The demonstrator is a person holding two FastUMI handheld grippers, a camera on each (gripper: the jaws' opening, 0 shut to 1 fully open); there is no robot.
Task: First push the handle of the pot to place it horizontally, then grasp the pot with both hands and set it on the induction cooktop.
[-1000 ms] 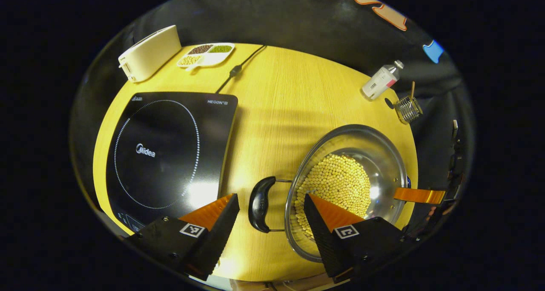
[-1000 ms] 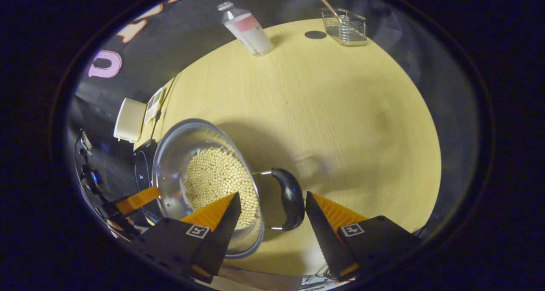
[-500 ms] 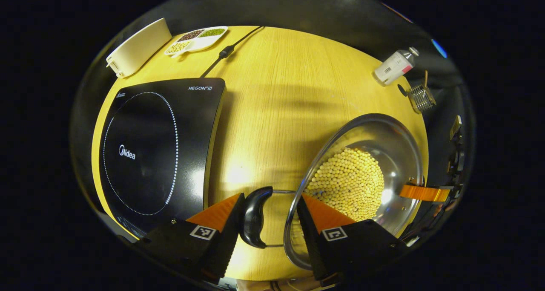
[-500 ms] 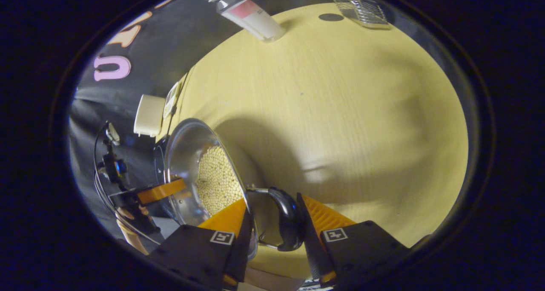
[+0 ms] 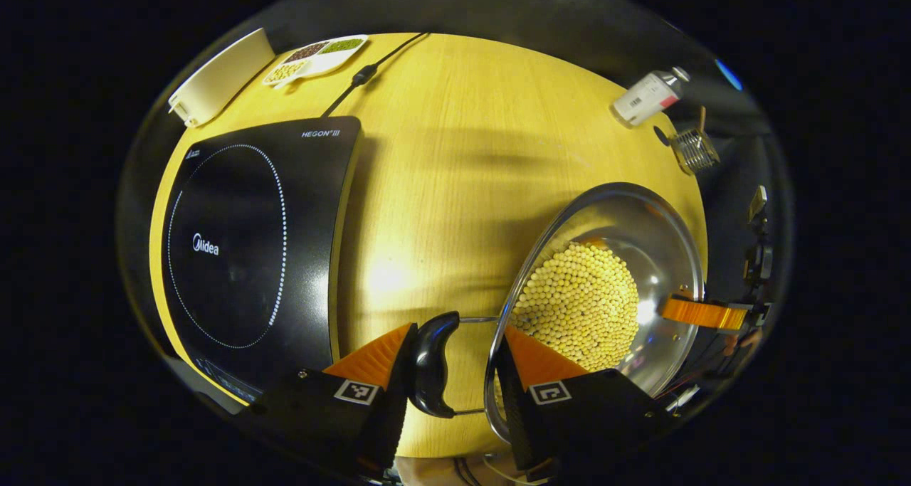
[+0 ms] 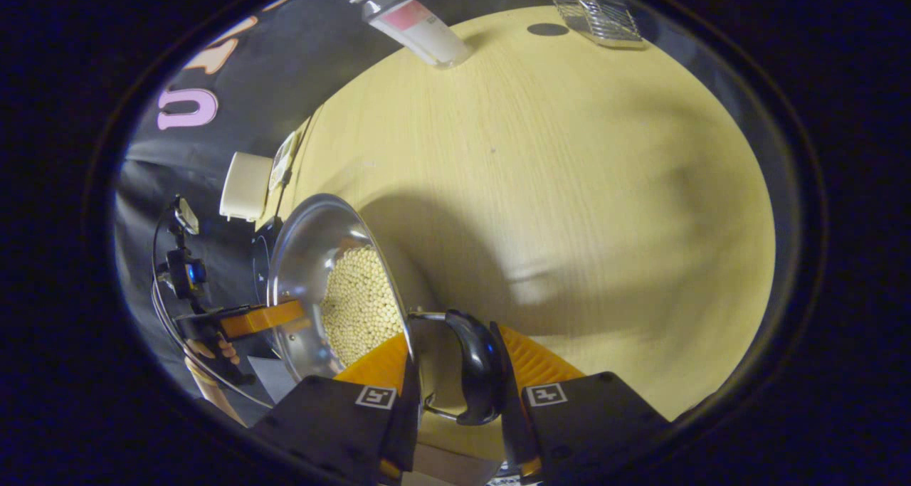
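Both grippers straddle a pot (image 5: 605,287) handle apiece, left gripper (image 5: 455,354) fingers apart, right gripper (image 6: 450,361) clamped.

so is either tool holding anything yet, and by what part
Left tool and right tool each bracket a black side handle of the steel pot of yellow beans; firm clamping cannot be told.

pot (image 5: 669,223) right of cooktop (image 5: 242,244) | both on table (image 5: 455,151)
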